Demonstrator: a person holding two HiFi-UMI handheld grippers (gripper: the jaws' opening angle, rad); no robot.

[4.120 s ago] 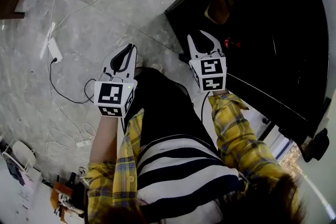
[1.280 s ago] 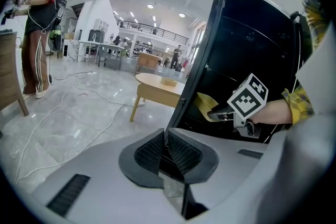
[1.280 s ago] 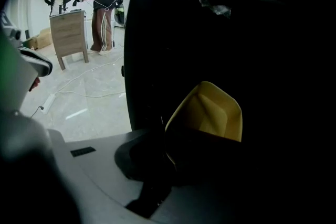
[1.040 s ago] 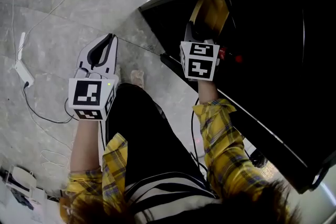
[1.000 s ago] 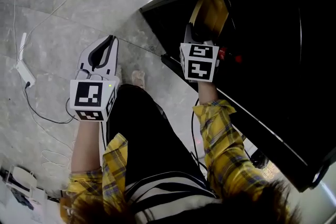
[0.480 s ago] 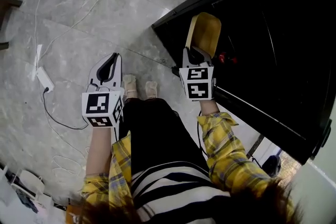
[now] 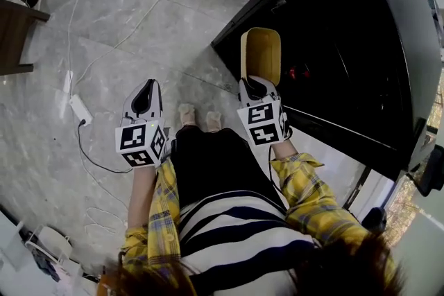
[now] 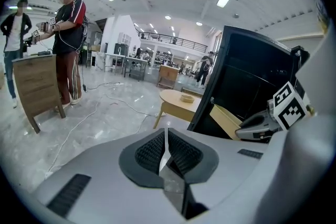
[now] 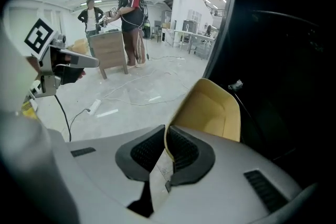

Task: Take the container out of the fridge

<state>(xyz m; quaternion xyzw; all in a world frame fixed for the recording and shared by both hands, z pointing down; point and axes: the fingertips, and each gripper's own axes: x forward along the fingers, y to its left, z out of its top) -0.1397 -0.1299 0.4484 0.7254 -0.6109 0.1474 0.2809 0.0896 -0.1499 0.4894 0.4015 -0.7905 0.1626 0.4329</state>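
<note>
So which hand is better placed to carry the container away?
Right. The right tongs grip the yellow container by its rim at the fridge; the left tongs are shut, empty, over the floor.

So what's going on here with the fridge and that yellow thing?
A person is working with a handheld tool in each hand. The right tool is clamped on the rim of a yellow container, held just in front of the black fridge. The left tool is shut and empty, out over the floor.
</note>
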